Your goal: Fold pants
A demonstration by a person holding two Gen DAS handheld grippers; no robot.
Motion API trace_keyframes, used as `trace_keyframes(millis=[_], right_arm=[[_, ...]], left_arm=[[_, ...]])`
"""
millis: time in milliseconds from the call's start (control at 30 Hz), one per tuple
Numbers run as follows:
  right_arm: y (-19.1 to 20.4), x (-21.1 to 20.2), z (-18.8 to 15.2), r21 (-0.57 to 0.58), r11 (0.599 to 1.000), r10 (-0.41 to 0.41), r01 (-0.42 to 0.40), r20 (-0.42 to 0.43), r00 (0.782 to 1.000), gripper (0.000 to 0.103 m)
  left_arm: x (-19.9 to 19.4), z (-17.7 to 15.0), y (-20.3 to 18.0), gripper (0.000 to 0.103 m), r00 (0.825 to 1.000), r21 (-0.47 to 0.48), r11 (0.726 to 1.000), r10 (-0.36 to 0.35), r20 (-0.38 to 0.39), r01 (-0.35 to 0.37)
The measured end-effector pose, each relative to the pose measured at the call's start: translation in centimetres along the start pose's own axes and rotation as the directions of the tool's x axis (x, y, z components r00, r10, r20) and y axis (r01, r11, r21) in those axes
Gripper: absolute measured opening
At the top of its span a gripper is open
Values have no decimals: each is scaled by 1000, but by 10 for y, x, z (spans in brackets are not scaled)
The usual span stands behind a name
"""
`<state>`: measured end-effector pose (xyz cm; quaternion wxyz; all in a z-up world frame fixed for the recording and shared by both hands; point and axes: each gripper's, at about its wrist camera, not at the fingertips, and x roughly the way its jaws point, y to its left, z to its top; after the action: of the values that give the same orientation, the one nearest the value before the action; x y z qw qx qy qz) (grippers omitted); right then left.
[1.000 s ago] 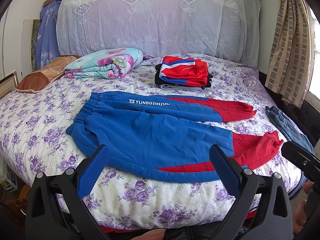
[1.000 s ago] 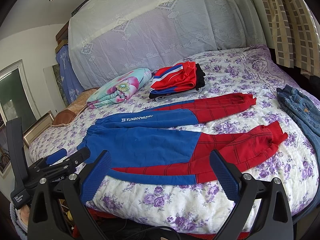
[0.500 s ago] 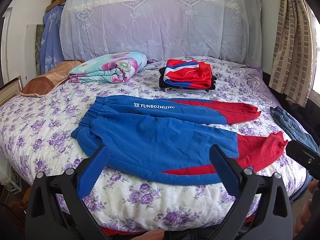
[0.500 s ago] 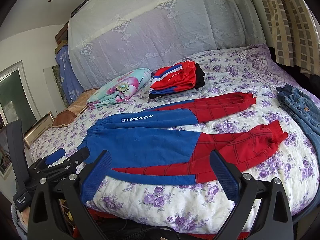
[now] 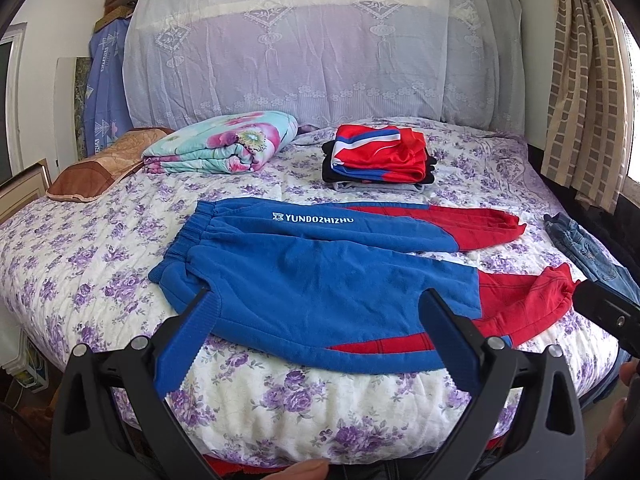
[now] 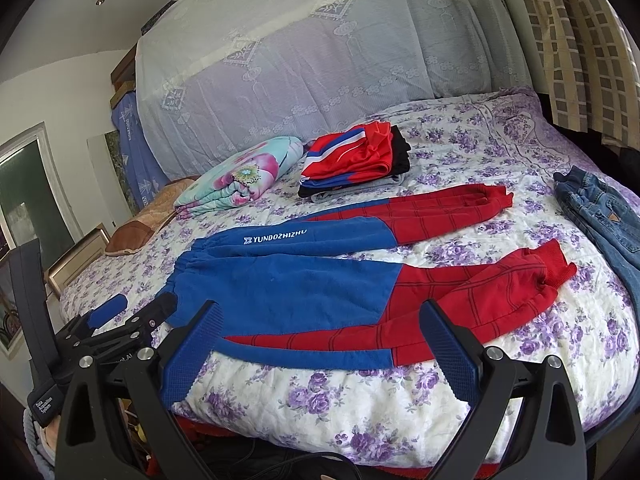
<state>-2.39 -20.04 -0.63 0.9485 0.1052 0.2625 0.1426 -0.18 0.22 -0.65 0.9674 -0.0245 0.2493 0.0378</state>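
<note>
The pants (image 5: 320, 280) lie flat on the bed (image 5: 280, 408), legs splayed apart. Both my grippers' fingers (image 5: 180, 344) gape empty; a shallow pinch may snag the quilt or only one layer.

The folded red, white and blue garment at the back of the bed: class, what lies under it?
Under the red, white and blue garment lie a folded black garment and a grey one. Only their edges show; the rest is covered.
</note>
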Motion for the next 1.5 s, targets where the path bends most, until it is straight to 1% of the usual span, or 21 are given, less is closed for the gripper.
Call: trace_keyframes(millis=[667, 700, 733, 767, 800, 833, 867, 900, 967, 1000, 1033, 1100, 1200, 1333, 1367, 1433, 1500], right_arm=[[1, 0, -1, 2, 1000, 1, -1, 1, 1000, 99], [0, 0, -1, 0, 1000, 3, -3, 0, 1000, 99], [0, 1, -1, -2, 1000, 11, -11, -1, 1000, 99], [-3, 4, 0, -7, 999, 33, -33, -6, 999, 99], [-6, 6, 1, -7, 999, 42, -42, -11, 999, 99], [-14, 10, 2, 4, 999, 41, -41, -20, 999, 99], [-25, 13, 5, 34, 999, 28, -27, -18, 999, 99], [-43, 15, 8, 82, 997, 14, -14, -6, 1000, 99], [-77, 14, 14, 181, 983, 14, -20, 35, 999, 99], [-97, 16, 17, 239, 970, 25, -36, 49, 998, 99], [-115, 20, 21, 290, 956, 34, -47, 52, 998, 99], [-142, 37, 35, 341, 939, 34, -32, 1, 999, 99], [-172, 68, 59, 399, 917, 47, -17, -65, 997, 99], [-194, 104, 77, 498, 866, 113, -50, -97, 989, 99], [-194, 114, 81, 498, 865, 131, -59, -110, 985, 99], [-188, 131, 86, 477, 876, 158, -73, -141, 977, 99], [-183, 148, 90, 454, 888, 169, -71, -177, 970, 99]], left_arm=[[0, 0, -1, 98, 1000, -1, 1000, -3, -3, 3], [0, 0, -1, 98, 1000, 1, 1000, -13, -10, 13], [4, 0, 1, 98, 997, 0, 998, -59, -45, 59], [7, 1, 4, 98, 997, 2, 998, -65, -44, 65], [13, 2, 9, 98, 994, -1, 996, -87, -61, 87], [21, 3, 17, 98, 993, -13, 996, -92, -81, 91], [29, 3, 28, 98, 992, -46, 996, -77, -101, 73], [35, 4, 39, 98, 993, -81, 995, -59, -107, 51], [46, 6, 65, 98, 993, -147, 989, -23, -115, 6], [52, 8, 78, 98, 992, -181, 983, -22, -125, -1], [59, 11, 91, 98, 990, -221, 975, -42, -138, 11], [74, 18, 114, 98, 983, -284, 958, -84, -163, 35], [100, 37, 136, 98, 976, -303, 953, -87, -199, 23], [136, 63, 160, 98, 971, -334, 942, -56, -231, -25], [145, 68, 166, 98, 969, -337, 941, -52, -241, -34], [167, 79, 178, 98, 961, -339, 939, -36, -274, -61], [187, 87, 189, 98, 954, -330, 940, -17, -299, -87]])
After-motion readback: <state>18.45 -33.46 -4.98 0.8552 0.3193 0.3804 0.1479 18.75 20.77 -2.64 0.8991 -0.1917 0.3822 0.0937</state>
